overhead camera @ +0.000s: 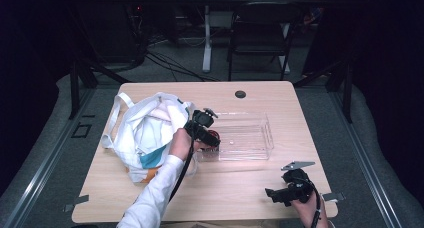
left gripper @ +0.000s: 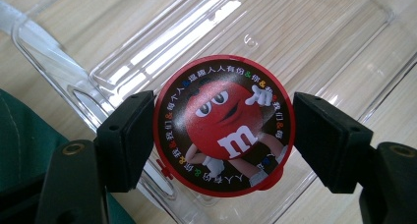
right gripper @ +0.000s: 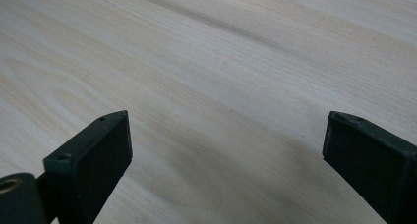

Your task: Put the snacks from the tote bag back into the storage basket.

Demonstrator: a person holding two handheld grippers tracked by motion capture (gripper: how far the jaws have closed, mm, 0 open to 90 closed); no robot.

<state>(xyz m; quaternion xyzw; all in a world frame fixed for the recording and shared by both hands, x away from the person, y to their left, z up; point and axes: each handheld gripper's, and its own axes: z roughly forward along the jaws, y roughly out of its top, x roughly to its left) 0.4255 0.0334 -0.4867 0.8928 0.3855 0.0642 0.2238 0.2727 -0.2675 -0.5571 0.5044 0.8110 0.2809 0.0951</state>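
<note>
The round red candy tin (left gripper: 223, 126) sits clamped between the two black jaws of the left claw (left gripper: 223, 130), one pad pressed on each side of its rim. Its lid faces the left gripper view: a red rim around a black disc, a red cartoon candy figure with white eyes, white gloves and a white "m" in the middle, and a ring of small coloured and white characters round the edge. A small red tab sticks out at the lower rim on each side.

Directly beyond the left claw is the clear plastic tray (left gripper: 314, 32), and the tin hangs over the tray's near-left corner, above its floor; whether the tin touches the tray I cannot tell. The tray's low walls rise on the far side of the claw and at its left, with bare tray floor running away past the tin. In the high view the left claw (overhead camera: 214, 138) is at the tray's (overhead camera: 250, 133) left end, and the white tote bag (overhead camera: 145, 133) lies just behind the hand holding it, close to the tray's end.

The right claw (right gripper: 226, 150) has its jaws wide apart with nothing between them, over bare pale wood of the bench (right gripper: 206, 62). In the high view it (overhead camera: 272, 194) rests near the bench's (overhead camera: 260, 95) front right edge, well apart from the tray, with open wood between them.
</note>
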